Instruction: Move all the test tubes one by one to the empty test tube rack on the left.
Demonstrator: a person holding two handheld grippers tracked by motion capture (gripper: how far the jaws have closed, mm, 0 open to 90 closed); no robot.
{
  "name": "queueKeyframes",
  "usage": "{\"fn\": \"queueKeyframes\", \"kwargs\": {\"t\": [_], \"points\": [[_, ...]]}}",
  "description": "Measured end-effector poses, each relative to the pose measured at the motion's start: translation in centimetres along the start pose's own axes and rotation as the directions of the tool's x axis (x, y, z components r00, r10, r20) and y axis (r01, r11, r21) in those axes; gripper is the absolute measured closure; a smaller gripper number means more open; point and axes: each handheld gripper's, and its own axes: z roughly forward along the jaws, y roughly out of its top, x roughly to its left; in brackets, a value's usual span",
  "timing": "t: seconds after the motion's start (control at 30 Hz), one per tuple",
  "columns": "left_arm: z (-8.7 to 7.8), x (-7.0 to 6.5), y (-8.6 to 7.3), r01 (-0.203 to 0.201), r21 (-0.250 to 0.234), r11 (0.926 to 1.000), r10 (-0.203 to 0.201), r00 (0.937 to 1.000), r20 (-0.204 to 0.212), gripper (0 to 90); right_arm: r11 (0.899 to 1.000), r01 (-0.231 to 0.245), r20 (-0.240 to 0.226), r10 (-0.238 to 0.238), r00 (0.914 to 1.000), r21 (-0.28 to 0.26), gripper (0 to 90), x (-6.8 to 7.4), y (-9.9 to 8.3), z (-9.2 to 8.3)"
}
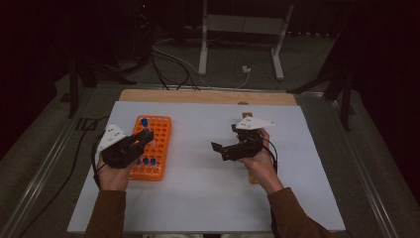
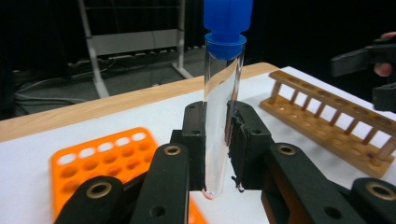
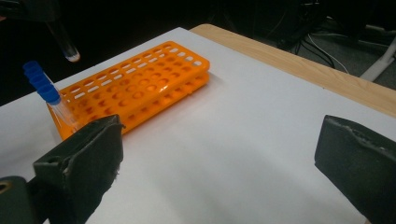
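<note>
A: Dark room behind, cables and a metal stand on the floor, and a white tabletop (image 1: 208,188) carrying everything. What worries you first?

B: Biggest thing is the orange tube rack (image 1: 154,144) at the left side. It looks light, and the left tongs (image 1: 143,135) hang right over it; a knock from them could shove it or tip the blue-capped tubes (image 1: 147,161) standing in its near row.

A: And the wooden tube rack (image 2: 327,119) farther right?

B: It lies under the right hand in the high view, so an elbow or cable could drag it.

A: The tube itself?

B: The left tongs are clamped on a clear glass test tube with a blue cap (image 2: 223,93), gripped low near its rounded bottom and held upright above the tabletop. That leaves most of it unsupported above, so I judge it could pivot or slip out during a swing.

A: Right tongs (image 1: 225,146)?

B: Jaws wide apart, nothing between them. If a handover comes, closing off-centre on glass could crack it.
</note>
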Motion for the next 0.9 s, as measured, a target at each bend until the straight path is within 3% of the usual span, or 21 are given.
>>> {"fn": "queueKeyframes", "kwargs": {"t": [0.43, 0.9], "points": [[-2.8, 3.1, -1.7, 0.047, -0.01, 0.9989, -0.047, 0.9955, -0.082, 78.2, 1.0, -0.018, 0.01, 0.018, 0.9998, -0.007, 1.7, -0.7, -0.6, -0.6], [-3.9, 4.1, -4.2, 0.061, 0.022, 0.9979, -0.058, 0.9912, -0.119, 78.1, 0.999, -0.032, 0.023, 0.032, 0.9992, -0.008, 1.7, -1.6, -1.3, -1.5]]}}
